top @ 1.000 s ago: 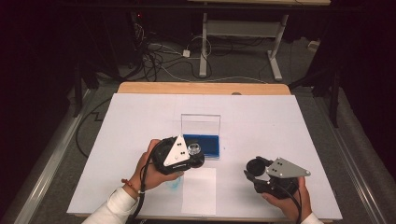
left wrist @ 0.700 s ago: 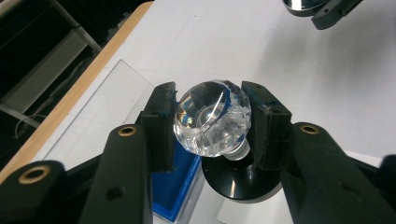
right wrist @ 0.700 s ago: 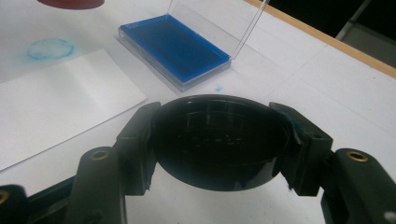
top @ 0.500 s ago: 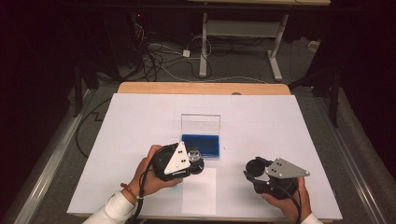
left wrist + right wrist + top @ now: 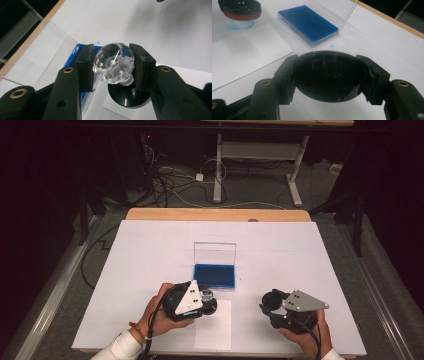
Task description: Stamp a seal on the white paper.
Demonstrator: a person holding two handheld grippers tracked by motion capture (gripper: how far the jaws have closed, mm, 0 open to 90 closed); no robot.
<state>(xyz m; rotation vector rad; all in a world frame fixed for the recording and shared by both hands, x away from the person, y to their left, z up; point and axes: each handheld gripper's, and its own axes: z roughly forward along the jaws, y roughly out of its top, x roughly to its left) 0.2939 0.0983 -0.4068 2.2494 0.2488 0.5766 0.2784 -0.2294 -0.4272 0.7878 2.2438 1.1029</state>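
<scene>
Left gripper (image 5: pixel 113 66) is clenched on the stamp's faceted crystal knob (image 5: pixel 113 65), holding the stamp (image 5: pixel 207 300) just above the white paper slip (image 5: pixel 214 330), near the blue ink pad (image 5: pixel 215 276). Right gripper (image 5: pixel 329 75) grasps the round black cap (image 5: pixel 329 75) off to the right, over the white table (image 5: pixel 300 250). No writing is readable anywhere. Behind the table's wooden edge (image 5: pixel 215 214) lie cables (image 5: pixel 165 175) on a dark floor.

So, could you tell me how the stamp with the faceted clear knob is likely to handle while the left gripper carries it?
The knob looks hard, glossy and faceted, so it could slip or twist between the left gripper pads. The stamp's wide black base hangs below the grip, so it may swing. It is probably rigid, and light for its size.
</scene>
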